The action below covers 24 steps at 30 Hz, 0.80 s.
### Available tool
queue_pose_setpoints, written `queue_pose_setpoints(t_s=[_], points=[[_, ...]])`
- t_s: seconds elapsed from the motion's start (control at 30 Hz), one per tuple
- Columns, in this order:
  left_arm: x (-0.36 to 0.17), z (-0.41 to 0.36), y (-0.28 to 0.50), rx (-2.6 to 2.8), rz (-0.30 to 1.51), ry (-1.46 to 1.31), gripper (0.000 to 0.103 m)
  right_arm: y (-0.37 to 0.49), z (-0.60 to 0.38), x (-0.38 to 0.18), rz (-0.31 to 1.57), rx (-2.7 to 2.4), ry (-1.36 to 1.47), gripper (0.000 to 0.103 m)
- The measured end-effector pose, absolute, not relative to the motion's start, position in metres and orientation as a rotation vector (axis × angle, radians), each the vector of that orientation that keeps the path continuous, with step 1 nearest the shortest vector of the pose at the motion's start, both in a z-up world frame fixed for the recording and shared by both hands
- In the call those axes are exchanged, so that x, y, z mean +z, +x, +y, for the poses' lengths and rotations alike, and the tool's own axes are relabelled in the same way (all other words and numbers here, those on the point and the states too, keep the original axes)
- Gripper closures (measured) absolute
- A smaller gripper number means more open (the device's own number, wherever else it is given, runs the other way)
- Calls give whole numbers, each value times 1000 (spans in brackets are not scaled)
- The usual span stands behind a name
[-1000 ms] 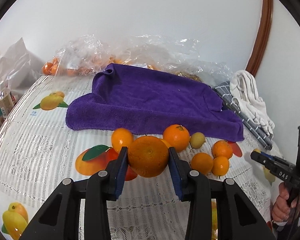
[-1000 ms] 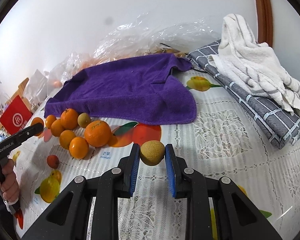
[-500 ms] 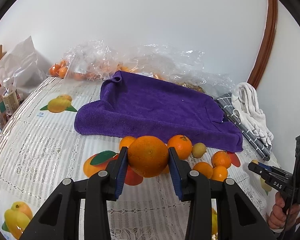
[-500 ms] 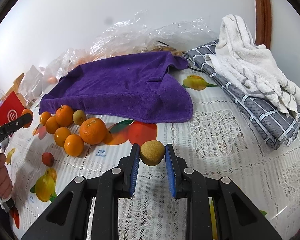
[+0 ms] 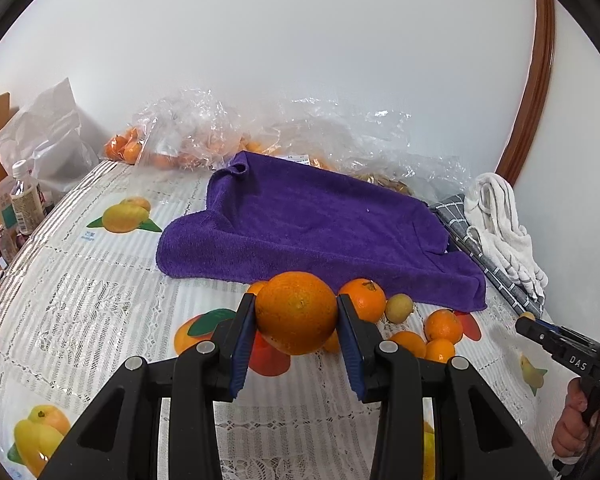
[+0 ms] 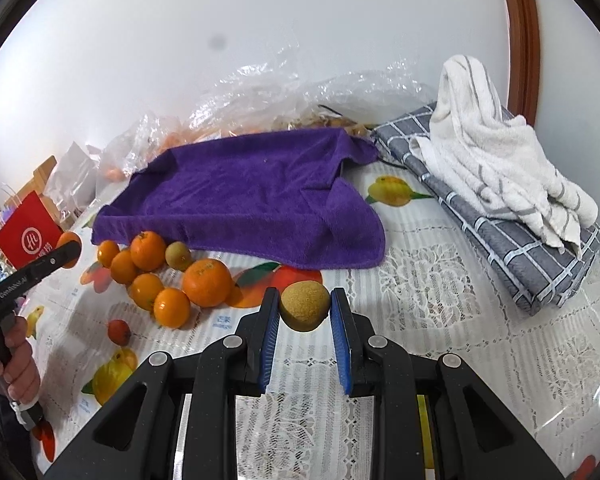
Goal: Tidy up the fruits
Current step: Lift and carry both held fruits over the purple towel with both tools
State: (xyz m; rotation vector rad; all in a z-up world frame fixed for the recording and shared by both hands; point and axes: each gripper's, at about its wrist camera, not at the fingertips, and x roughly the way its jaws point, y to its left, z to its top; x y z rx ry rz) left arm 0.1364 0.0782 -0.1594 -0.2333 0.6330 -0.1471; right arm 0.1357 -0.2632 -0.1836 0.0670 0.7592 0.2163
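A large orange (image 5: 296, 312) sits clamped between the blue pads of the left hand-held gripper (image 5: 296, 320), raised clear of the table (image 5: 80, 300) just in front of the loose fruit. The pads press its widest girth, probably so the round fruit cannot roll out. Its skin is bright, pebbled and unblemished, with a small navel dimple facing the camera. The right hand-held gripper (image 6: 305, 314) is closed on a small brownish-yellow fruit (image 6: 304, 306), rough and matte, also held above the table, to the right of the pile. Both fruits seem lifted for sorting by kind, one per hand. Below lies a cluster of small oranges (image 6: 156, 276) with one greenish-brown fruit (image 6: 178, 256) among them, touching or just beside each other, along the near edge of a purple towel (image 5: 320, 224). A tiny red fruit (image 6: 119, 332) lies apart.
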Motion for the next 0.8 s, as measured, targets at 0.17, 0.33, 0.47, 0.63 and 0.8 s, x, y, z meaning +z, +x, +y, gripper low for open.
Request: queue_pose_setpoints(t_s=[0.17,0.33,0.47,0.63,0.8], points=[[-156,81,134,-143,617,-245,66,133,-261,-175,738,222,62,77],[-153,88,135,-149,613,-265,66,134,-260,-168,730,228,68,77],[-144,94,137,-132,602,-266,66,137,-259,-161,728,233,61,77],[-120,99,144,-134,587,-269,66,146,-256,-148,714,238,38,77],[-89,92,163,-106,575,-227,66,166,-253,-134,701,252,36,77]])
